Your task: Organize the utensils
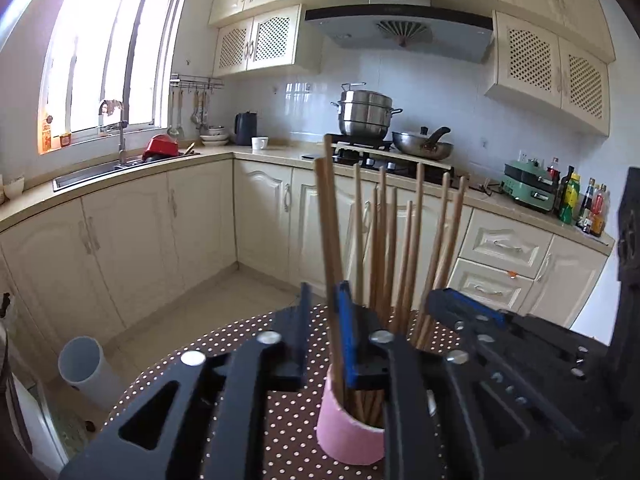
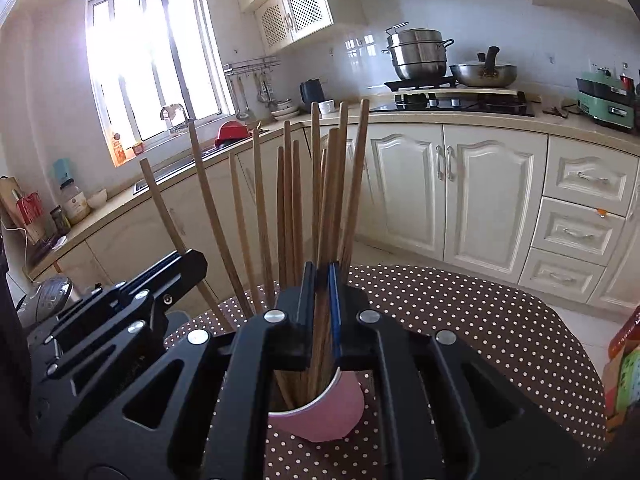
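Dotted table (image 1: pixel 248 364): pink cup (image 1: pixel 344 436) of chopsticks (image 1: pixel 384 240); left fingers (image 1: pixel 347 344) released, right fingers (image 2: pixel 335 312) grasping chopsticks.

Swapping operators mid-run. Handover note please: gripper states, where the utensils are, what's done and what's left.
Left gripper: slightly open, a chopstick or two between its fingers, standing in the pink cup.
Right gripper: nearly closed around a few chopsticks, their ends down in the same cup.
The cup sits on the polka-dot table, with many chopsticks upright inside.
Done: most chopsticks are in the cup.
Left: release both bundles and pull back. No loose utensils are visible on the table.
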`<state>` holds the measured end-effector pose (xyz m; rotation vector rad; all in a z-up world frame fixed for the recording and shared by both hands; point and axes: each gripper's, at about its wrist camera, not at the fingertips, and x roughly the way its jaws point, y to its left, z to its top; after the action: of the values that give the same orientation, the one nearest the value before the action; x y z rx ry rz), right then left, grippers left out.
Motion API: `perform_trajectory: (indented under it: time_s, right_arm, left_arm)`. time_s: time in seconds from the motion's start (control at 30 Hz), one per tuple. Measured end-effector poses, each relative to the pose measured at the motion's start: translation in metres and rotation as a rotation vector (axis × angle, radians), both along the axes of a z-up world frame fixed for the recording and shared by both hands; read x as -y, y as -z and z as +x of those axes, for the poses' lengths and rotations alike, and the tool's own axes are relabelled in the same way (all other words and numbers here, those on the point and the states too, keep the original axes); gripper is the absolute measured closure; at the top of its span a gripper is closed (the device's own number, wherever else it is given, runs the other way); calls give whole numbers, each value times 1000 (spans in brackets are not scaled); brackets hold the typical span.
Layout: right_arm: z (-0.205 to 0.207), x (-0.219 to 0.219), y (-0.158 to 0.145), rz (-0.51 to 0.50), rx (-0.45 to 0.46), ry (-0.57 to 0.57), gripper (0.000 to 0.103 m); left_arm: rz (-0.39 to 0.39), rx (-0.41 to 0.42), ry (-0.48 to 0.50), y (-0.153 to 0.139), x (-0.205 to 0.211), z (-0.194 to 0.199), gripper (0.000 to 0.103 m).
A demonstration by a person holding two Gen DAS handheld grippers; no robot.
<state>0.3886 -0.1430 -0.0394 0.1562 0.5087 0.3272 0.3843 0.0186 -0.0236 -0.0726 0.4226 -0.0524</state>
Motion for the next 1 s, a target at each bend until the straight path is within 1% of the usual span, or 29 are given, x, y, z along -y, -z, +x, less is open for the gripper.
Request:
perform_trajectory:
  time_s: [0.03,0.07,0.1,0.13,0.17,0.23,0.33,0.4,0.43,0.47,0.5,0.57,0.63,0.67,0.73,0.83,1.0]
  right_arm:
    - [-2,2,0,7,-11,3,91]
    - [-4,5,1,20,-22,1,81]
    - [-7,7,1,28,-27,3,59]
    - [-13,11,1,40,-23,16,43]
    - [-21,16,0,53,-1,33,38]
    - [-34,21,-1,44,25,53,38]
    - [-54,28,-4,46,29,52,37]
    - [-74,33,-7,43,39,49,32]
    - [-85,35,-9,41,50,52,31]
    - [-96,37,-11,37,64,61,28]
    - [-112,39,-13,26,83,72,24]
    - [-138,42,-17,5,106,88,21]
    - [-160,45,-20,-1,131,98,18]
    - [-166,45,-22,-4,138,101,15]
    - [-185,45,-25,-22,151,104,14]
    - [-212,44,-29,-49,180,107,10]
    - [-244,44,-36,-81,224,115,8]
  left_arm:
    - [1,-1,-7,1,-1,-2,76]
    - [-2,-1,-8,0,-3,-4,75]
    - [-6,-3,-6,1,-5,-7,74]
    - [-6,-6,-9,1,-7,-10,72]
    - [1,-5,-19,1,-10,-15,69]
    - [17,4,-48,2,-13,-27,66]
    - [34,8,-68,0,-15,-51,62]
    - [44,21,-81,-3,-14,-72,55]
    - [47,30,-82,-5,-14,-85,50]
    - [51,40,-81,-7,-14,-98,49]
    - [61,54,-78,-10,-12,-114,48]
    - [82,66,-79,-14,-8,-135,45]
    - [84,81,-75,-18,-5,-160,43]
    - [85,82,-70,-19,-4,-168,43]
    - [91,87,-49,-22,0,-189,42]
    - [98,116,-41,-27,7,-221,36]
    - [81,144,-42,-36,12,-258,33]
